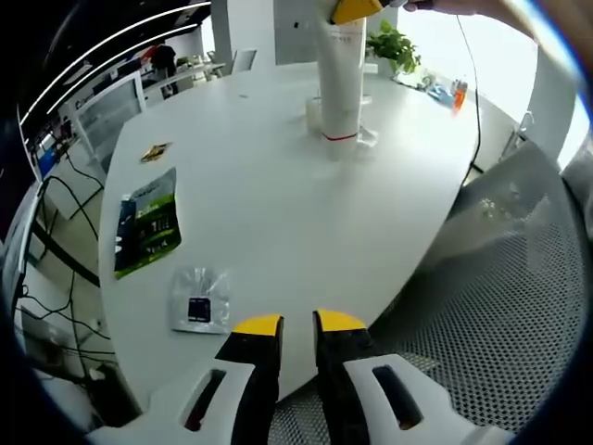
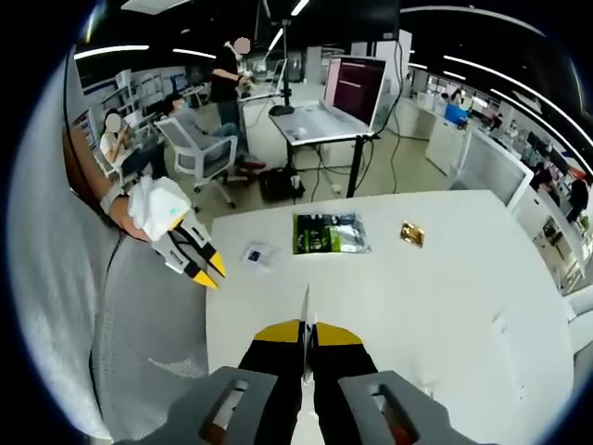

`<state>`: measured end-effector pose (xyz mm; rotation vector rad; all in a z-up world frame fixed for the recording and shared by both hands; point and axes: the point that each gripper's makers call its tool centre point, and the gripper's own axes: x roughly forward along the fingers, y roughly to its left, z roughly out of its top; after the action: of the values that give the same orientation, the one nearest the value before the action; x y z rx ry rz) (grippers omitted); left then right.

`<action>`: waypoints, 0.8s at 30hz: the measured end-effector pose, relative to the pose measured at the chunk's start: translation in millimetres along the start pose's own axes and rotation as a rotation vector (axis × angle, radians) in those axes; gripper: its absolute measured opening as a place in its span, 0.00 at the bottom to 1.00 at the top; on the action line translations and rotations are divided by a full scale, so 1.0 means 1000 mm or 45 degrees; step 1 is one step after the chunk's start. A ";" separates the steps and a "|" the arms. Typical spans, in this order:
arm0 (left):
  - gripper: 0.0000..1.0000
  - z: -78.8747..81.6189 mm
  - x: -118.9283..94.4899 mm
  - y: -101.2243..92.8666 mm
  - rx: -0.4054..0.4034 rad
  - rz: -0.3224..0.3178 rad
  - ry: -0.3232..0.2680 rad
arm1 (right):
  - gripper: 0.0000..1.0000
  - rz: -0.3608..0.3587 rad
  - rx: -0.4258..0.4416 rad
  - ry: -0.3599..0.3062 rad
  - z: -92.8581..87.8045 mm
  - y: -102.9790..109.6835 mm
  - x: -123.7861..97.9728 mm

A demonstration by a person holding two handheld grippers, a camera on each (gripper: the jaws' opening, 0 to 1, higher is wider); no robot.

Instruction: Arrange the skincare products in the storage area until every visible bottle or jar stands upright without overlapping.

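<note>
The right gripper (image 2: 307, 332) is pinching the top seam of a tall white tube (image 1: 340, 79), which in its own view shows only as a thin pale edge rising between the pressed-together yellow tips. In the left gripper view the same tube hangs straight down from those tips, its long axis upright, its red-ringed lower end at or just above a clear holder (image 1: 338, 134) on the white table (image 1: 278, 213); whether it already touches I cannot tell. So the coming move turns on a vertical line: the tube lies directly below the right gripper, and I judge it needs only a straight lowering and a release to stand. The left gripper (image 1: 297, 324) is far back from the tube, near the table's near edge, its jaws close together with nothing between them; it looks idle. To the left of the left gripper lie a small clear sachet (image 1: 199, 301), a green packet (image 1: 146, 222) beyond it, and a small gold wrapper (image 1: 155, 151) farther on, all well apart from the tube and not in its way.
</note>
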<state>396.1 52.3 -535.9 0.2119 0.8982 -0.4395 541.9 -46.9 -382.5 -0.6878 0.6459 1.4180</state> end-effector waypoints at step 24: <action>0.08 -0.004 -0.001 0.010 -0.046 0.044 0.010 | 0.00 -0.036 -0.100 0.061 0.017 -0.096 0.011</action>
<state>396.9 63.2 -537.5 0.1958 0.9083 -0.3898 638.4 -30.0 -376.0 -0.7921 0.6181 1.4102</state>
